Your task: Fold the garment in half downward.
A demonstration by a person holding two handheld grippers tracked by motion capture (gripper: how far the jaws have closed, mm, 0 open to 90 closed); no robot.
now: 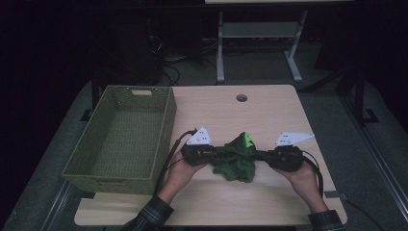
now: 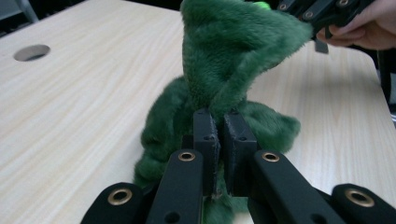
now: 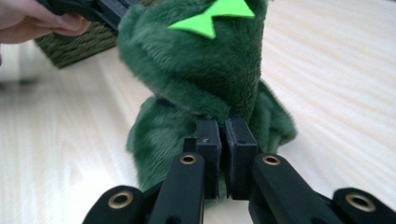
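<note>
**Green plush cloth held between two grippers, basket waiting**

At the middle of the counter [image 1: 269, 103], a dark green plush cloth [image 1: 236, 161] with a bright green patch [image 1: 248, 139] hangs bunched between the two grippers. The left gripper [image 1: 219, 155] pinches one side of it; in the left gripper view its jaws are clenched on a fold of the fur. The right gripper [image 1: 260, 155] grasps the opposite side, and the right gripper view shows its jaws pressed together on the fabric in the same way. The upper part of the cloth is lifted into a peak, while its lower folds touch the wood.

Beside the left hand [image 1: 179, 174] stands a green woven basket [image 1: 164, 126], with nothing visible inside it. Judging from this, the pick-up is done: both grips look secure. What remains, most likely, is folding or gathering the cloth and carrying it across to the basket, which has not begun.
</note>
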